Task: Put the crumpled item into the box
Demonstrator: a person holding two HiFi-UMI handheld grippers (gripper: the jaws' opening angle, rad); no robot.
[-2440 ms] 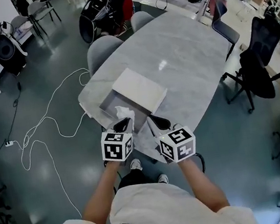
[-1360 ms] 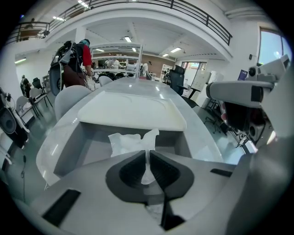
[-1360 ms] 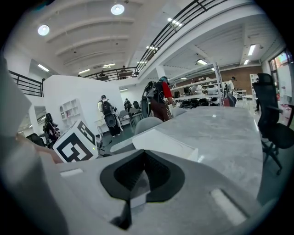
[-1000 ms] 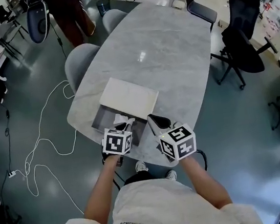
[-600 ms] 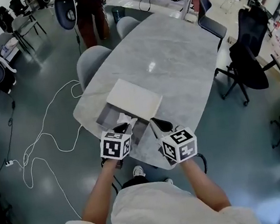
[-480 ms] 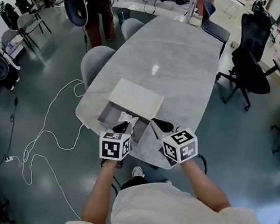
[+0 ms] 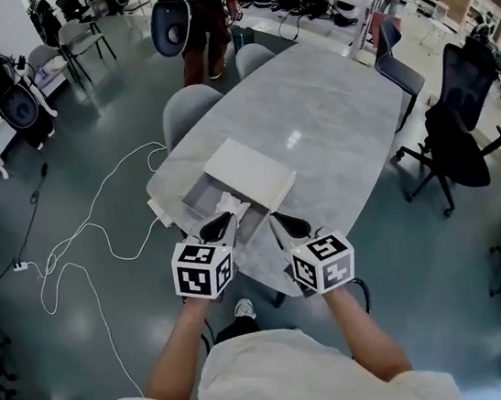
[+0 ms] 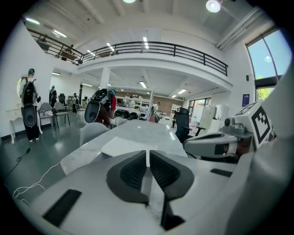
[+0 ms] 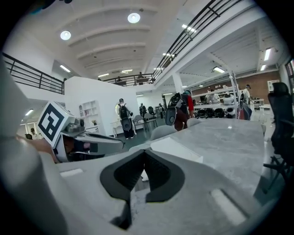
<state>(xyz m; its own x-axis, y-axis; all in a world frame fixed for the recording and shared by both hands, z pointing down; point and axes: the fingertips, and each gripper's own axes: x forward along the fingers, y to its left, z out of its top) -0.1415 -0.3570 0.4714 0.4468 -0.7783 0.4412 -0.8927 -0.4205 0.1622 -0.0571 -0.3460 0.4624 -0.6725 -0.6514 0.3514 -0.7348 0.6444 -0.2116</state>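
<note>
A shallow grey box [image 7: 193, 196] lies open on the marble table [image 7: 329, 100], and its white lid [image 7: 250, 174] rests over the far right part. The crumpled white item [image 7: 231, 208] sits at the box's near right corner; whether it rests inside or on the rim I cannot tell. My left gripper [image 7: 221, 222] hovers just short of that item with its jaws shut and nothing between them. My right gripper [image 7: 285, 227] is beside it over the table's near edge, also shut and empty. The right gripper view shows the white item [image 9: 144, 175] just below the shut jaws.
Grey chairs [image 7: 190, 110] stand along the table's left side and black office chairs [image 7: 458, 133] on the right. A white cable [image 7: 97, 225] trails over the floor at the left. A person [image 7: 205, 7] stands beyond the table's far end.
The head view has swung about, and the person at the far end has walked to the right. Both grippers stay shut near the box's near corner, the left one slightly drawn back.
</note>
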